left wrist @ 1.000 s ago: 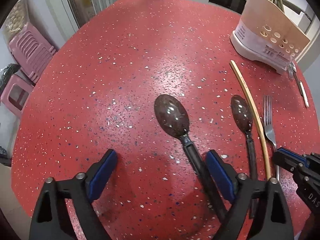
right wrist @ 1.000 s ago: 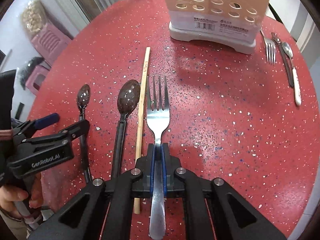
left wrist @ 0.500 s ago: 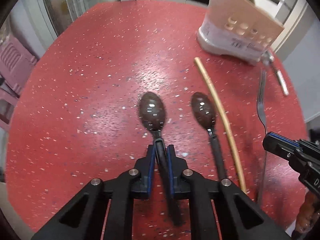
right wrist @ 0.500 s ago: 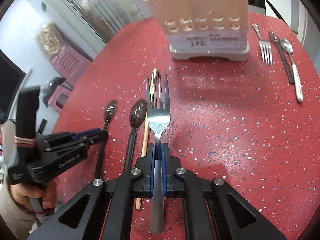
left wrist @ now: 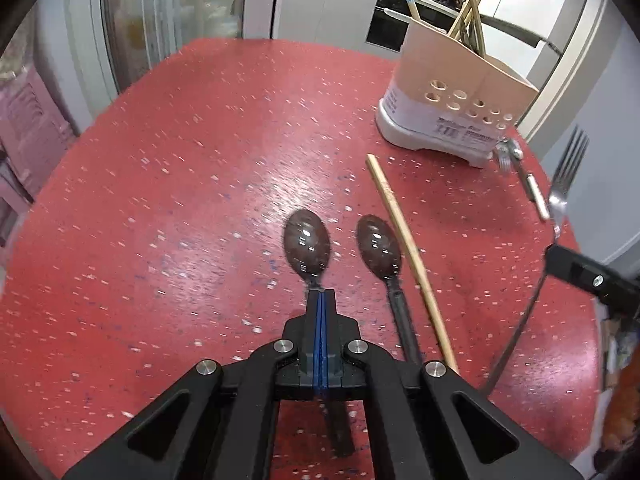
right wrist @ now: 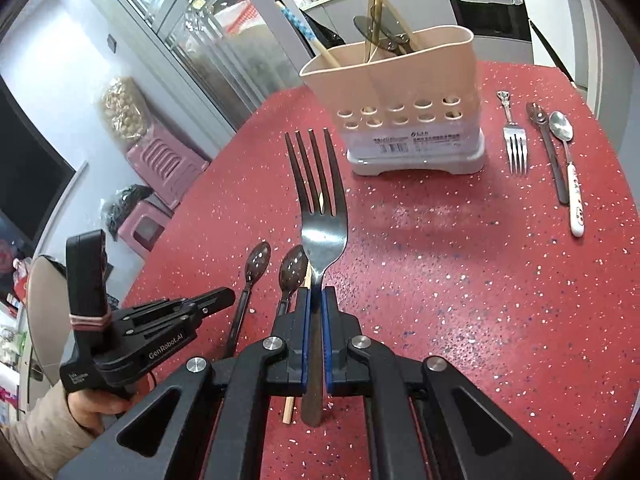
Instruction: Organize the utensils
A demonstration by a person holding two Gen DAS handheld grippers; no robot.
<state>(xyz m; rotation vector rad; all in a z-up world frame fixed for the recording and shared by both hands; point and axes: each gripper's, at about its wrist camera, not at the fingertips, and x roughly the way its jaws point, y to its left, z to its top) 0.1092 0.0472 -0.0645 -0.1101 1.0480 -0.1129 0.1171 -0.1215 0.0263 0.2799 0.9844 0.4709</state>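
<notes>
Both tools are loaded. The right gripper has its blue pads clamped on the handle of a stainless steel dinner fork, tines pointing forward and up, lifted clear of the red speckled tabletop. The left gripper is pinched tight on the neck of a dark brown glossy spoon; its bowl sits low over the table, and I cannot tell whether it is off the surface yet.

Beside it lies a second dark brown spoon, and just right of that a single pale bamboo chopstick, both flat on the table and untouched.

The target sits ahead: a beige plastic utensil caddy with round drain holes on a grey base, already bristling with chopsticks and dark spoons (so the sorting seems well begun). To its right a small fork, a dark-handled spoon and a white-handled spoon lie waiting.

So I judge this the carry step, pick-up done on both sides. Next the fork wants tipping toward vertical over the caddy's open top, over the right compartment, before the pads part. The spoon calls for the same, and the two grippers should keep well apart over that narrow opening.
</notes>
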